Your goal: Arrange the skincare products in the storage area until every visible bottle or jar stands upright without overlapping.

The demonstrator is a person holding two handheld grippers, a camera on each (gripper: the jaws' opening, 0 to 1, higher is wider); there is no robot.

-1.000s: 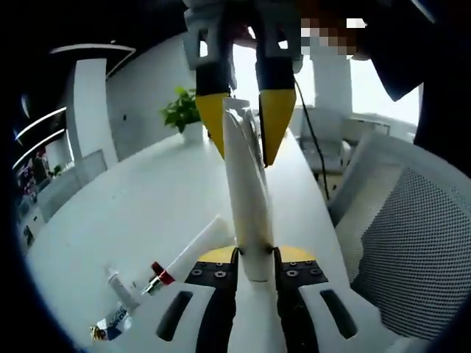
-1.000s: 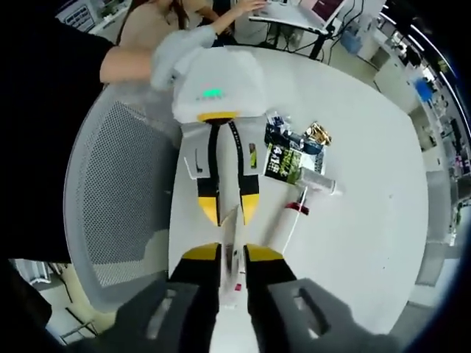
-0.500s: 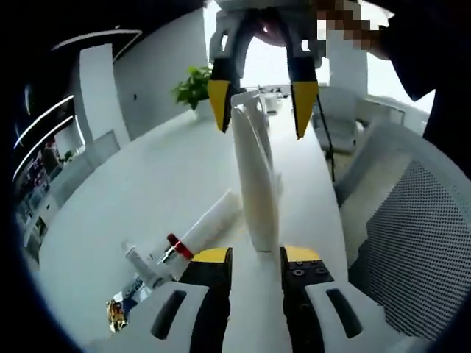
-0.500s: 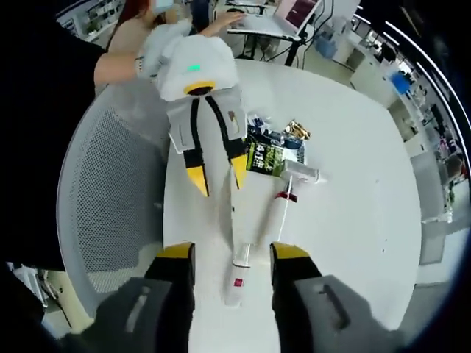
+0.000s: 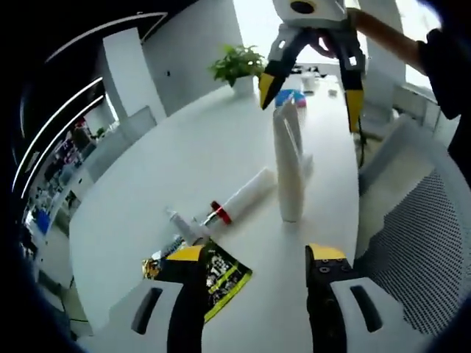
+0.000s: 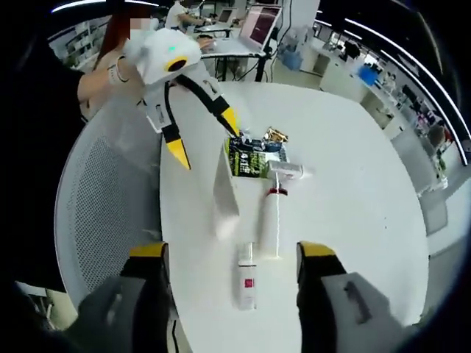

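Tubes look light and soft-walled; the standing white tube [image 5: 288, 165] rests cap-down mid-table, best pinched low near its stiffer cap. Both grippers [image 5: 254, 254] [image 6: 232, 250] gape wide, holding nothing. The right gripper view adds a small bottle [image 6: 246, 278] lying near; the left gripper view shows a far plant [image 5: 237, 64].

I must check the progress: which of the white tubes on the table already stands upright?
The tall white tube standing free between both open tongs; the tube with the red collar lies flat beside it, like the small tube.
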